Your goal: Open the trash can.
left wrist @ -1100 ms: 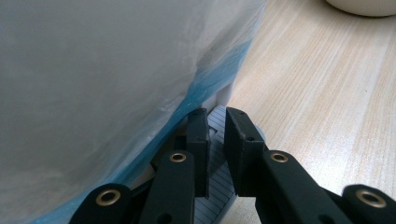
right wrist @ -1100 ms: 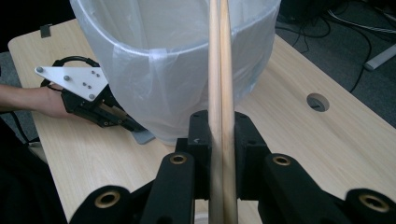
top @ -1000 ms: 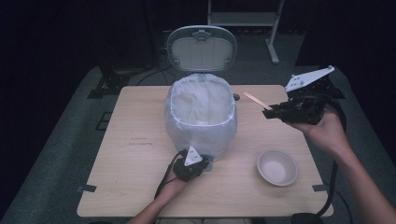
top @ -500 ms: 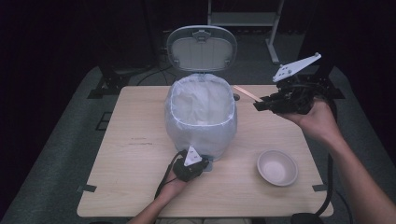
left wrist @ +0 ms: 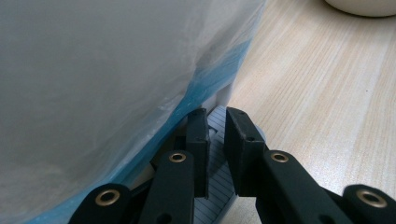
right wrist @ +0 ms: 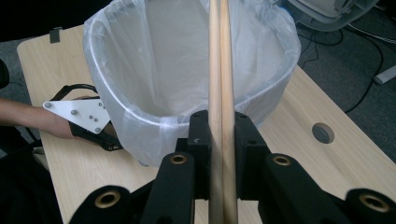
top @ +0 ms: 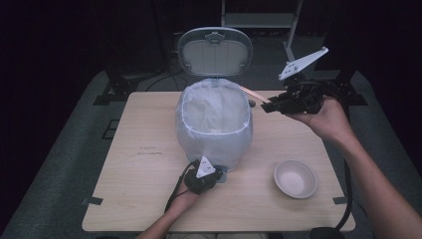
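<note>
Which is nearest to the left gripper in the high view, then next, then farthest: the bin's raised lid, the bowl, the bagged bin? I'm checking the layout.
From the left gripper:
1. Bagged bin, right beside it, just behind.
2. Bowl, off to its right on the table.
3. Raised lid, at the bin's far side.

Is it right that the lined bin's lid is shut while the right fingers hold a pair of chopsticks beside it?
Not quite: the lid stands open, tipped up behind the lined bin, as the high view shows. The right gripper does hold a pair of chopsticks beside it.
</note>
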The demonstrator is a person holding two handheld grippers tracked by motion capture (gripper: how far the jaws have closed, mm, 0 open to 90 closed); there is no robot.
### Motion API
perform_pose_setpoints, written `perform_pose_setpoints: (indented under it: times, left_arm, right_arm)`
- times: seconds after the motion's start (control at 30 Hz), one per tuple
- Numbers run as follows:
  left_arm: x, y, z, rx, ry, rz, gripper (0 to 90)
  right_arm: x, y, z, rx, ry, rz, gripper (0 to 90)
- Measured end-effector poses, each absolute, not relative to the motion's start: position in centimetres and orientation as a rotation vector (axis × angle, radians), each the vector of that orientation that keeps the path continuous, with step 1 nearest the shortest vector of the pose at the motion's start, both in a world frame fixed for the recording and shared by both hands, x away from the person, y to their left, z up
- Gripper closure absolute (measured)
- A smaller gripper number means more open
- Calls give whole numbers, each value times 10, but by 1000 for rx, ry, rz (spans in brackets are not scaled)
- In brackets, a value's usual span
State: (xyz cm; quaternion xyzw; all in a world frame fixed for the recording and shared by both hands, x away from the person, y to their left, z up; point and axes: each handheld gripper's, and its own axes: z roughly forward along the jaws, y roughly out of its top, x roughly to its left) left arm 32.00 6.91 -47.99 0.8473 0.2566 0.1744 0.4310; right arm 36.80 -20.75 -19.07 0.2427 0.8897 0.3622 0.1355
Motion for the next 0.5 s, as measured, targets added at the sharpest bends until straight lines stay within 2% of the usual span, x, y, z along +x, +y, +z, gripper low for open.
perform_pose_setpoints:
  times: [0.5]
  left_arm:
    - [320,69,-480,2114,639,435,801]
  right_arm:
    - [378,-183,-179,665,2603,1040,791]
